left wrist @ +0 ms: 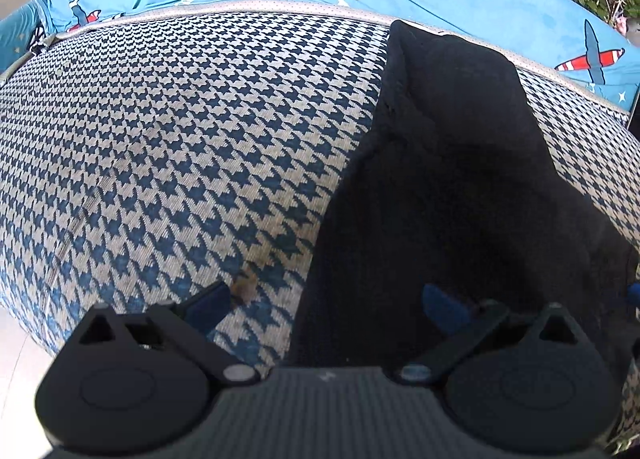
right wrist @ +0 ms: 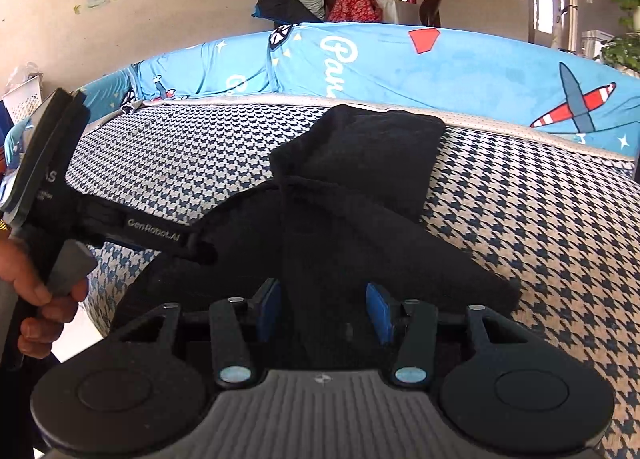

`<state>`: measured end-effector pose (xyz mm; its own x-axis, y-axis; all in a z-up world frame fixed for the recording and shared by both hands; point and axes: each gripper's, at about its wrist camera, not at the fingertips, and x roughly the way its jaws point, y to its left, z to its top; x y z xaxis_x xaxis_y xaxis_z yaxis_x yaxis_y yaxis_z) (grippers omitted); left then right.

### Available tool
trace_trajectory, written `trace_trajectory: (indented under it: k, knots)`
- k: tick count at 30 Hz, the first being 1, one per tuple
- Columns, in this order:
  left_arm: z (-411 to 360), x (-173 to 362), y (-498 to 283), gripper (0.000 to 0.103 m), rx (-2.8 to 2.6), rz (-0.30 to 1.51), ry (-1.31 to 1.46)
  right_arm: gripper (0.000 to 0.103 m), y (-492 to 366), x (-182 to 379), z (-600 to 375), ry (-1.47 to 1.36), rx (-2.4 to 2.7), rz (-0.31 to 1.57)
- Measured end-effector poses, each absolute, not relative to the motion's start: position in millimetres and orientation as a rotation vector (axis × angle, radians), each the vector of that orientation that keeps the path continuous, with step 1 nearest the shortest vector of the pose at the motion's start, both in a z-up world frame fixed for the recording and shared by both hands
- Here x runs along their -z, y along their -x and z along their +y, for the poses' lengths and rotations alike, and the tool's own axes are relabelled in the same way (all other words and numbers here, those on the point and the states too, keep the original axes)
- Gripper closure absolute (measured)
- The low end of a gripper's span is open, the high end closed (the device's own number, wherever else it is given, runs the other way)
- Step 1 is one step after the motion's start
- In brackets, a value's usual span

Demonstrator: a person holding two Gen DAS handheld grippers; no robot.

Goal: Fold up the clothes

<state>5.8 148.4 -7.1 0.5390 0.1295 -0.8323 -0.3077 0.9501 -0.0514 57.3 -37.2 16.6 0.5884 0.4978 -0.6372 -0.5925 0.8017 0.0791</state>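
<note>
A black garment (left wrist: 460, 179) lies bunched on the houndstooth sofa seat (left wrist: 180, 119), reaching from the backrest to the front edge. My left gripper (left wrist: 328, 305) is open wide at the garment's left edge, with one pad (left wrist: 444, 307) over the black cloth and the other over bare seat. In the right wrist view the same garment (right wrist: 360, 163) has a folded upper part. My right gripper (right wrist: 324, 311) hangs half open low over it. A ridge of black cloth fills the gap, and I see neither pad pressing it. A hand (right wrist: 36, 299) holds the left gripper (right wrist: 204, 253) at the left.
A blue backrest cover (right wrist: 460, 67) with plane prints runs behind the seat. White floor (right wrist: 72, 339) shows beyond the sofa's front left corner. Piled clothes (right wrist: 312, 3), doorways and a potted plant (right wrist: 624, 47) stand beyond the sofa.
</note>
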Motion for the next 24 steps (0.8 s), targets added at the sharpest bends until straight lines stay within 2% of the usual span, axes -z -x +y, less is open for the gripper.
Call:
trace_trajectory:
  k: [13, 24]
  knots:
    - [135, 13, 36, 0.000, -0.294, 0.932, 0.200, 0.055, -83, -18, -110, 0.011, -0.345, 0.721]
    - [147, 20, 64, 0.000, -0.325, 0.911, 0.306, 0.055, -106, 0, -108, -0.023, -0.345, 0.676]
